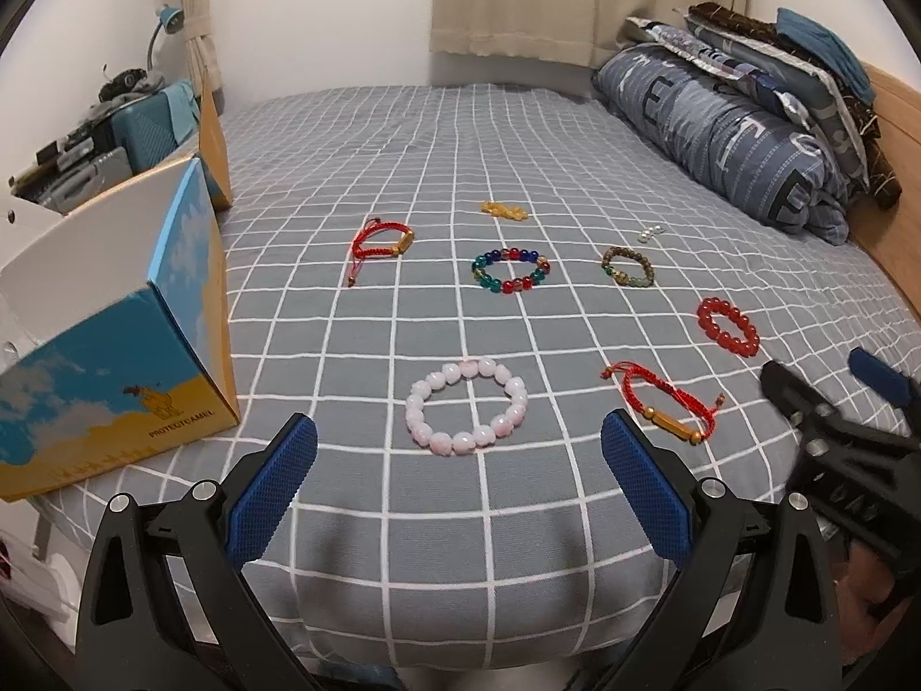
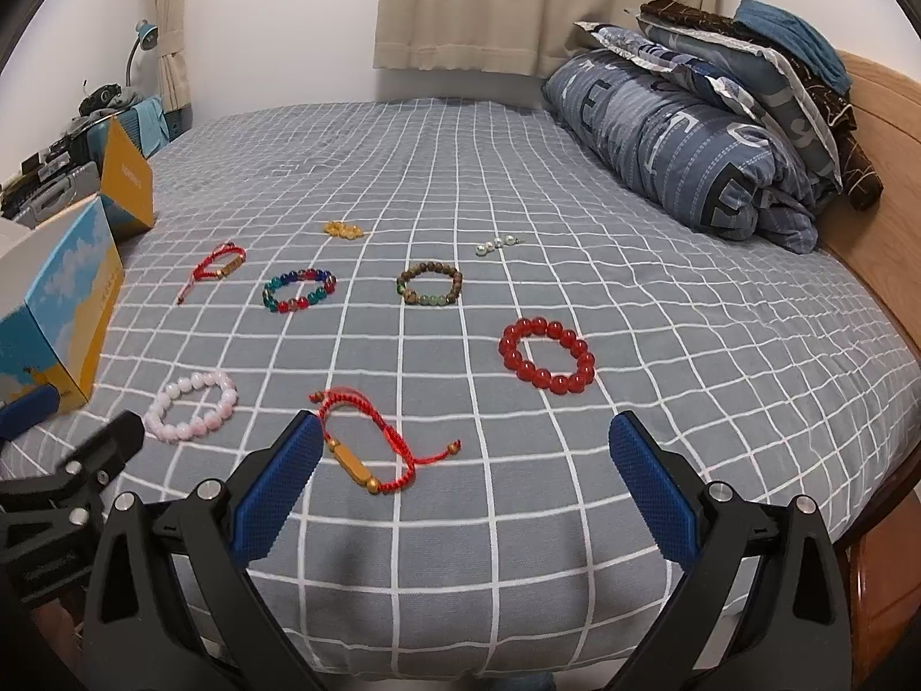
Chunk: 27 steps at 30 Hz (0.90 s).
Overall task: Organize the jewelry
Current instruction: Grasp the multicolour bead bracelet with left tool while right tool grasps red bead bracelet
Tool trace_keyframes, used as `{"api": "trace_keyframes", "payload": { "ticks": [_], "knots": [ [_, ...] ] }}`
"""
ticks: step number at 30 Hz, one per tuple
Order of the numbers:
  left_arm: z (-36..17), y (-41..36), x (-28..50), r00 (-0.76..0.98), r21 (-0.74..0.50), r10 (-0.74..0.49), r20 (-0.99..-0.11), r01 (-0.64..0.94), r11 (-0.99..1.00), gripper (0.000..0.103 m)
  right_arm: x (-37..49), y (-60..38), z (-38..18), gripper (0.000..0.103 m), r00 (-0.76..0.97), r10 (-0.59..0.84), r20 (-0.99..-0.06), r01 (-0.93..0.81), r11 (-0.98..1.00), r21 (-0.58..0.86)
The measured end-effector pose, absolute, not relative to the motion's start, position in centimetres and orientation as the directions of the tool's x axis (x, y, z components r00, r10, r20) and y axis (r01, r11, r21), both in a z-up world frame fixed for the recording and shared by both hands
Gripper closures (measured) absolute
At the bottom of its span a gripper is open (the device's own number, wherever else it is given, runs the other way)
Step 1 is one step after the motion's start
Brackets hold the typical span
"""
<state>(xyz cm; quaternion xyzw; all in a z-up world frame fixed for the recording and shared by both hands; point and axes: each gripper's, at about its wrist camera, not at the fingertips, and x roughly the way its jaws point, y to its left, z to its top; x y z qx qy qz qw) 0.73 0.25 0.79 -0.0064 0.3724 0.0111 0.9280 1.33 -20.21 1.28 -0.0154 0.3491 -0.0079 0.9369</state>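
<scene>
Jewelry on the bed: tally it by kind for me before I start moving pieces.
Bead bracelets: 4, pink, multicolour, brown-green, red
Red cord bracelets: 2, far, near
Small amber piece: 1
Small pearl piece: 1
Total: 8

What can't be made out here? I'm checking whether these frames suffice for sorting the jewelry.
- Box interior: both views, hidden behind its own wall.
- Pearl piece: too small in both views to identify.
- Amber piece: bunched, type unclear.
- Right gripper: blurred, cut off in the left view.
</scene>
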Motion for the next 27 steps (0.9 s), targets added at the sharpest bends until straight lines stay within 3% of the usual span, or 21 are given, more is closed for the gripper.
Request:
{"api": "trace_keyframes", "payload": {
  "ticks": [10,20,27],
  "knots": [
    [3.4,0.5,7.9,0.678,-0.044,-0.027,-0.734,-0.007,0.999,0.006,7.8,-21.8,5.0,0.007,0.709,-0.066,-0.702,0.033,0.998,-0.06],
    [-1.5,-1.5,20.3,0.526,-0.022,-0.033,-0.85,0.028,0.999,0.006,17.0,-25.1,-2.0,0.007,0.521,-0.106,-0.847,0.075,0.994,-0.079],
    [-4.7,-1.8,23.9,0.478,-0.028,-0.041,-0.877,0.034,0.999,0.006,18.7,-26.4,-5.7,0.007,0.455,-0.073,-0.888,0.069,0.997,-0.046]
  ]
}}
